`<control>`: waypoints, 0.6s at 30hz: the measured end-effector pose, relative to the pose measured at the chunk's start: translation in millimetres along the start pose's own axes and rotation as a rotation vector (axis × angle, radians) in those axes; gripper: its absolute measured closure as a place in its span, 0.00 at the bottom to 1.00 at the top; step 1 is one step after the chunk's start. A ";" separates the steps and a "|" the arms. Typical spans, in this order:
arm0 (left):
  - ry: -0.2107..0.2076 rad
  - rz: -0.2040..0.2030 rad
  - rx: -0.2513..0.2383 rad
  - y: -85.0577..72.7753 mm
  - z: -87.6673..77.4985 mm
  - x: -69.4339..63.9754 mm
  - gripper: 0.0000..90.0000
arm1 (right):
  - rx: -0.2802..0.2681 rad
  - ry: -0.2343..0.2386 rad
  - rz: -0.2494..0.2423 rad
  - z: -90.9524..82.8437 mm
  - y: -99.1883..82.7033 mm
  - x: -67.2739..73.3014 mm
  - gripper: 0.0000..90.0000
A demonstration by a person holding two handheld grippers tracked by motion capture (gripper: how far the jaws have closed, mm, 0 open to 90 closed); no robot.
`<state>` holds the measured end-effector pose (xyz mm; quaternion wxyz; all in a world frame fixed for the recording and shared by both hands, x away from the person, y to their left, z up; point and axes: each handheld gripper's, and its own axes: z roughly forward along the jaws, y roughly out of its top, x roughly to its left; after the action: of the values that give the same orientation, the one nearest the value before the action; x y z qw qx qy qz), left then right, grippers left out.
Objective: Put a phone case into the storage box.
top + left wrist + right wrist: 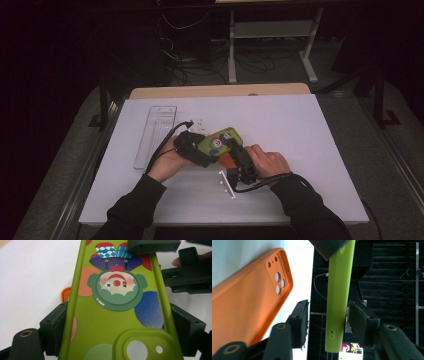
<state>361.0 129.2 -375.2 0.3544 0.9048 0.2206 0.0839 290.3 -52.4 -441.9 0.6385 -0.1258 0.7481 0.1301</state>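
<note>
A lime-green phone case [220,140] printed with a clown is held above the white table [300,150]. My left gripper [206,151] is shut on it; in the left gripper view [120,325] both pads press the long edges of the green case [117,315] near its camera cut-out. My right gripper [236,150] stands at the case's other end. In the right gripper view [329,322] the green case [338,297] hangs edge-on between the jaws, close to one pad and with a gap to the other. An orange phone case [249,302] lies flat on the table underneath [227,161].
A clear plastic tray [156,131] lies at the table's left. A small white strip [226,184] sits near the front edge by my right hand. Small white bits [200,123] lie behind the green case. A desk frame and cables stand beyond the far edge.
</note>
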 end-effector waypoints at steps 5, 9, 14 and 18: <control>-0.006 0.005 0.002 0.3 1.6 -0.1 0.17 | -0.006 -0.009 -0.030 -0.2 1.0 0.4 0.64; -0.003 0.011 0.006 0.6 1.3 -0.3 0.17 | -0.013 -0.009 -0.016 0.0 2.4 3.2 0.68; -0.008 0.005 0.006 0.5 2.3 -1.5 0.17 | -0.021 -0.015 -0.015 -0.8 3.5 3.5 0.73; -0.016 0.005 0.008 0.5 3.8 -2.1 0.17 | -0.021 -0.019 -0.019 -0.7 3.1 3.6 0.77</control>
<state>360.4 125.6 -377.7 0.3521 0.9074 0.2160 0.0766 288.0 -49.8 -445.2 0.6455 -0.1385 0.7392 0.1329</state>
